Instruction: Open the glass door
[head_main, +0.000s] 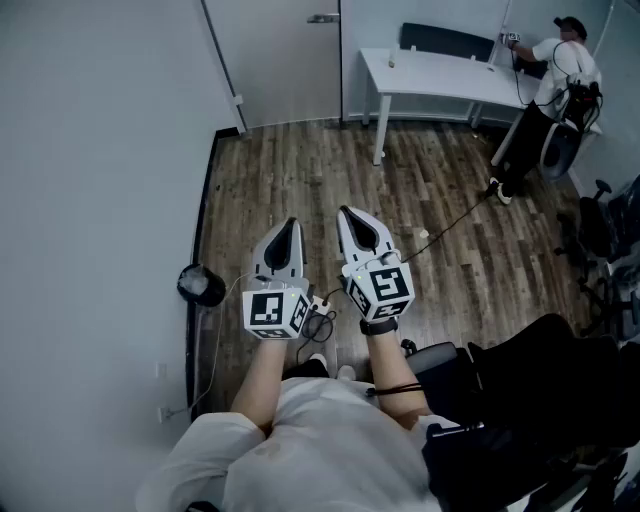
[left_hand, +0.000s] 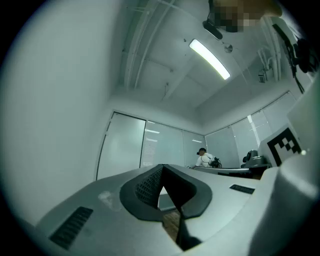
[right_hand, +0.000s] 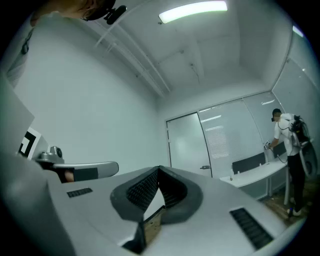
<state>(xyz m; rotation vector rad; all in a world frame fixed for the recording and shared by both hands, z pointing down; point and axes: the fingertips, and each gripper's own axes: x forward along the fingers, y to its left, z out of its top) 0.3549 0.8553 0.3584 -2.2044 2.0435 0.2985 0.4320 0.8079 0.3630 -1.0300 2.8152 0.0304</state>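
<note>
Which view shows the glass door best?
The right gripper view: the glass door shows nearly whole, with its handle. The head view cuts it off above the handle; the left gripper view shows glass panels, no handle discernible.

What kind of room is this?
Probably an office: a long white desk, a glass door with a lever handle, and black chairs on a wood floor.

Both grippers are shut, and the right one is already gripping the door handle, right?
Not quite. The left gripper and right gripper are both shut, but the right one grips nothing; the head view shows the door handle far off across the wooden floor.
</note>
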